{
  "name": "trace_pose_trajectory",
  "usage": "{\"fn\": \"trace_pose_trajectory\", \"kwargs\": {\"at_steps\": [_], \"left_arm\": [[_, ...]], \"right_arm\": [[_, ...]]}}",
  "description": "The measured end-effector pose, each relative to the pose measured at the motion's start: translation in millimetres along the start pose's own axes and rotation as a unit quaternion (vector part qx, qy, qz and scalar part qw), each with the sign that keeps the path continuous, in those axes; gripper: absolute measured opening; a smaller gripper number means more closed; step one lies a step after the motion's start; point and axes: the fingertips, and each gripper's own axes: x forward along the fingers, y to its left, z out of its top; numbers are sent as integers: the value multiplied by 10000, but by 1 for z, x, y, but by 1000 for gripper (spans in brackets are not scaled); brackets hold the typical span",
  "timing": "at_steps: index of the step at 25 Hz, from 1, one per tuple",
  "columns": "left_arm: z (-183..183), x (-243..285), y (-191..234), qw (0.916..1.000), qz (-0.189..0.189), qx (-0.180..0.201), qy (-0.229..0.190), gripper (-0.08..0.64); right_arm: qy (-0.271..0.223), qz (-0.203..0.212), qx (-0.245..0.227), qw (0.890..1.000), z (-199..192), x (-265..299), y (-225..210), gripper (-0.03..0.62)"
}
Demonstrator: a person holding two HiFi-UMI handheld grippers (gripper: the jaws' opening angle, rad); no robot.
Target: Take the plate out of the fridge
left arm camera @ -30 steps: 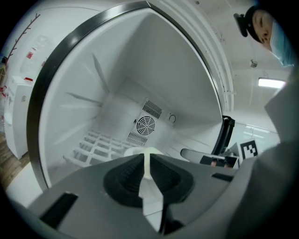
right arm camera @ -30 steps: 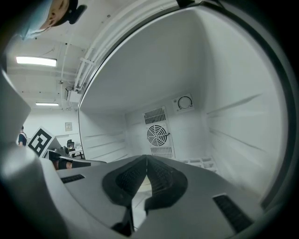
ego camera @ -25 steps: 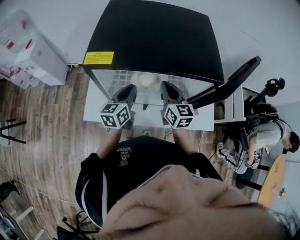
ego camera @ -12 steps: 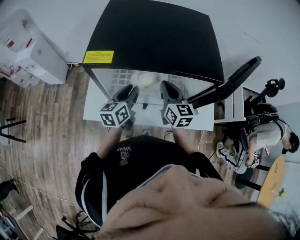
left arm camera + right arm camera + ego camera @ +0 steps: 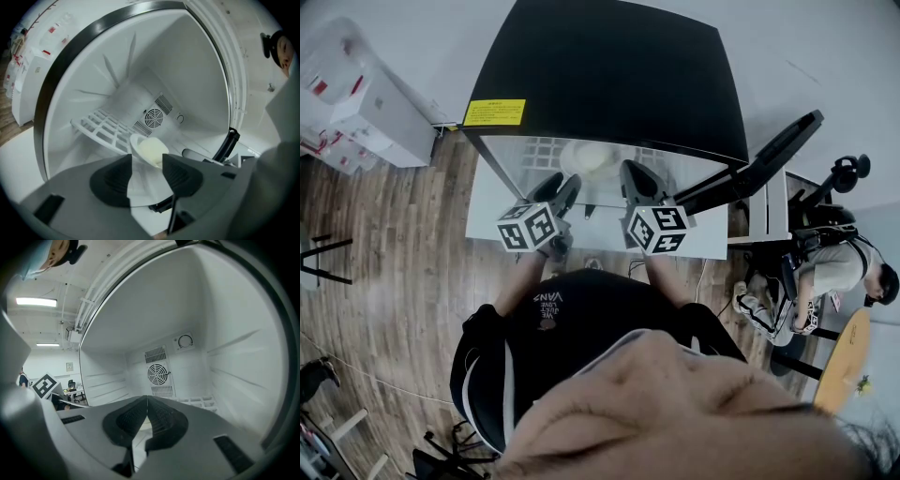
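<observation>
The black fridge [image 5: 609, 75] stands open, its door [image 5: 759, 164] swung out to the right. A white plate [image 5: 589, 159] with a creamy inside rests in the white cavity at the edge of the wire rack [image 5: 101, 126]. The left gripper view has the plate [image 5: 149, 149] tilted just past my left gripper [image 5: 147, 160]. The left gripper's jaws are opening, and the pads [image 5: 180, 176] press on nothing. My left gripper [image 5: 564, 187] and right gripper [image 5: 636, 178] both reach into the fridge mouth. The right gripper [image 5: 147, 401] is shut on nothing and points at the back-wall fan [image 5: 157, 373].
White cabinets and boxes [image 5: 366, 103] stand at the left on the wooden floor. A seated person [image 5: 844, 267] and a round wooden table [image 5: 848, 361] are at the right beyond the door. The fridge sits on a white mat [image 5: 487, 216].
The left gripper's jaws have gone from shut to wide apart, and that gripper has drawn back slightly. The right gripper has stayed put.
</observation>
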Motion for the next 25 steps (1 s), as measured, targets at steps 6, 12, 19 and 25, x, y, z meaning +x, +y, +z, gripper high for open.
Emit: {"fn": "trace_pose_trajectory", "kwargs": {"at_steps": [6, 12, 19, 25], "left_arm": [[-3, 4, 0, 9988, -142, -463, 83, 178], [-3, 10, 0, 9977, -99, -666, 115, 178], [-2, 14, -1, 9943, -155, -1053, 92, 178], [-1, 17, 1, 9914, -101, -1305, 70, 178]], "right_arm": [[11, -22, 7, 10000, -1, -1, -1, 12], [23, -58, 16, 10000, -1, -4, -4, 12], [29, -42, 16, 10000, -2, -4, -5, 12], [29, -17, 26, 10000, -2, -3, -6, 12]]}}
